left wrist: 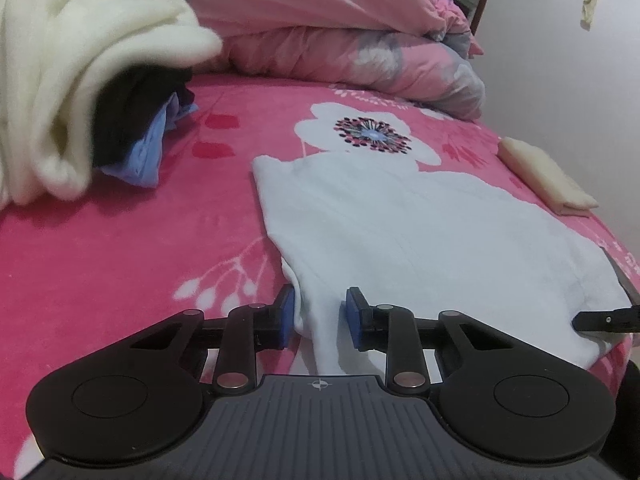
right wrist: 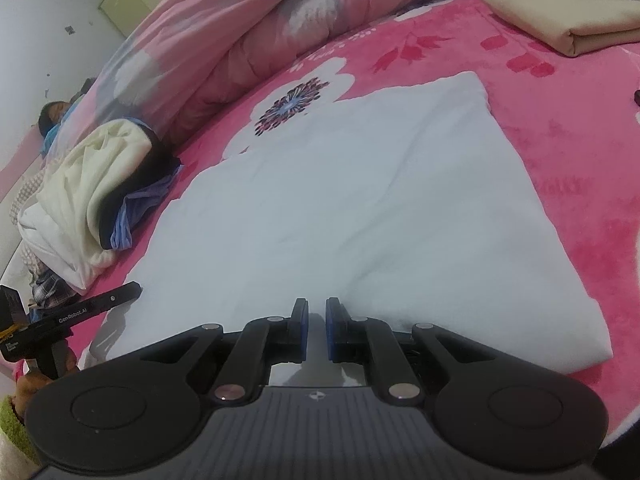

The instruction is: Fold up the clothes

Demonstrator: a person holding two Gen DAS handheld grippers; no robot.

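Left gripper: blue pads set narrow, a bunched fold at the near left corner of the white garment standing between them; the left pad touches the cloth, the right pad shows a sliver of gap, so a firm pinch cannot be confirmed.

Right gripper: jaws nearly together, only a thin slit between the pads, sitting on the near edge of the same garment; whether cloth is caught in the slit cannot be told.

White garment: spread flat on the pink floral blanket, running from both grippers away toward the large printed flower.

Pile of unfolded clothes: ahead and left of the left gripper, cream fabric draped over black and pale blue pieces, apart from the white garment.

Folded cream cloth: far ahead and right of the right gripper, lying near the blanket's edge.

Pink quilt: heaped beyond the printed flower, along the far side of the bed.

Person: at the far left past the quilt in the right wrist view, lying down, mostly hidden.
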